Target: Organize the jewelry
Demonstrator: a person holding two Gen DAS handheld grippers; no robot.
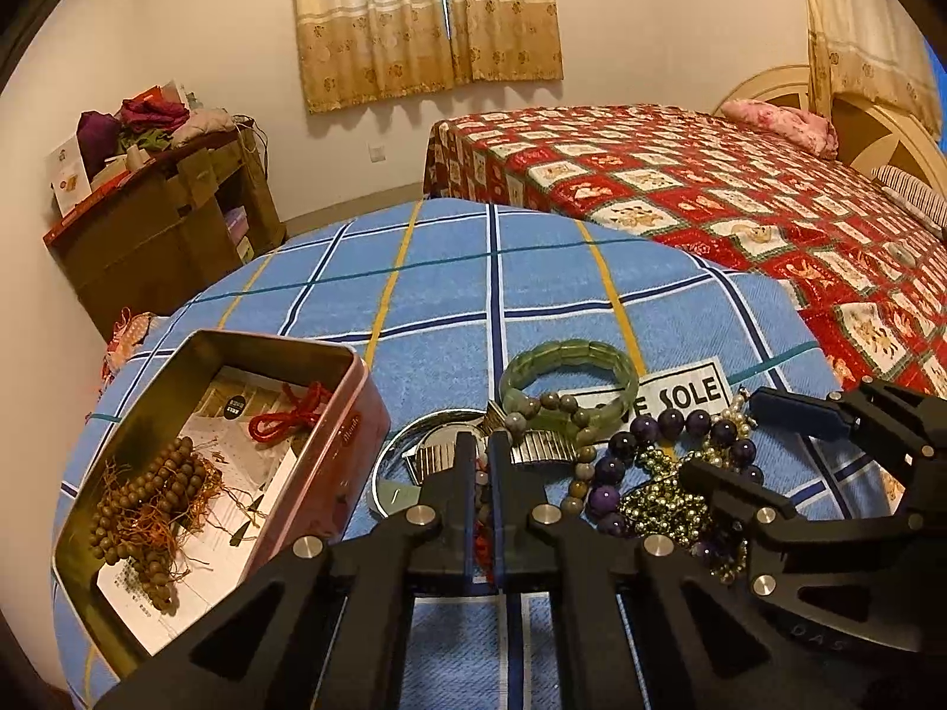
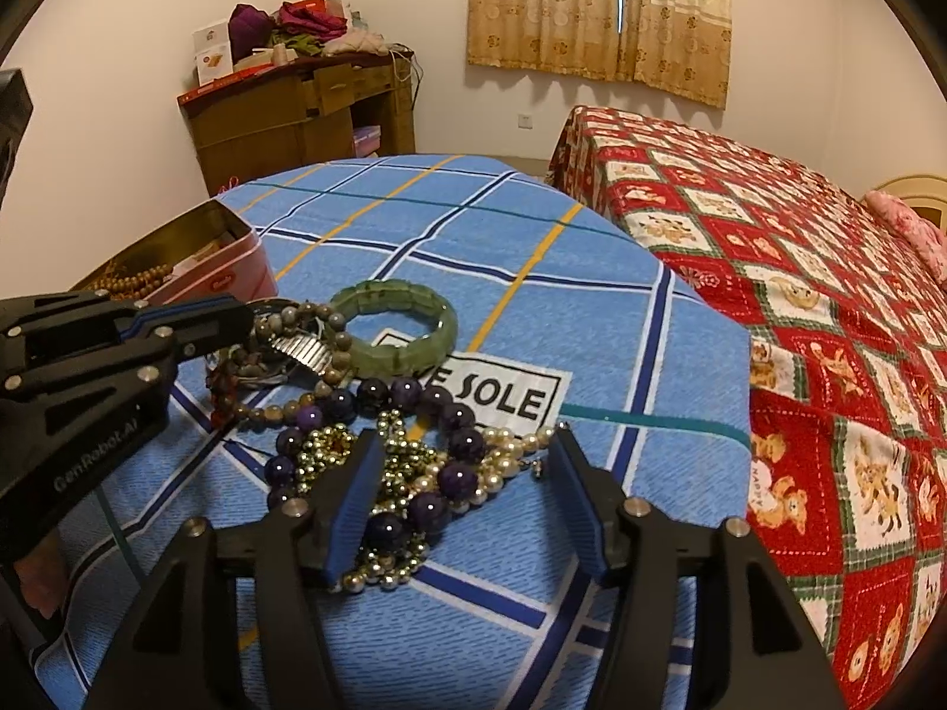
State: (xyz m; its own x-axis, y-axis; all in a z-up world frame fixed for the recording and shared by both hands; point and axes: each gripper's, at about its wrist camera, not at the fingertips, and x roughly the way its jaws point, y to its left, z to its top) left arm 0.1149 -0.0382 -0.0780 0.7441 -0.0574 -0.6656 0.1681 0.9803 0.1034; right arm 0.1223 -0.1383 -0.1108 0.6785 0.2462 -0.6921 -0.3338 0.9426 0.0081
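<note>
A heap of jewelry lies on the blue checked cloth: a green jade bracelet, a purple bead bracelet, gold bead chains, pearls, a grey-brown bead strand and a metal watch band. My left gripper is shut on a strand of small beads at the heap's left side. My right gripper is open, its fingers either side of the purple, gold and pearl beads. An open pink tin on the left holds brown prayer beads and a red cord.
A silver bangle lies between the tin and the heap. A bed with a red patterned cover stands to the right. A brown cabinet piled with clothes stands against the far wall.
</note>
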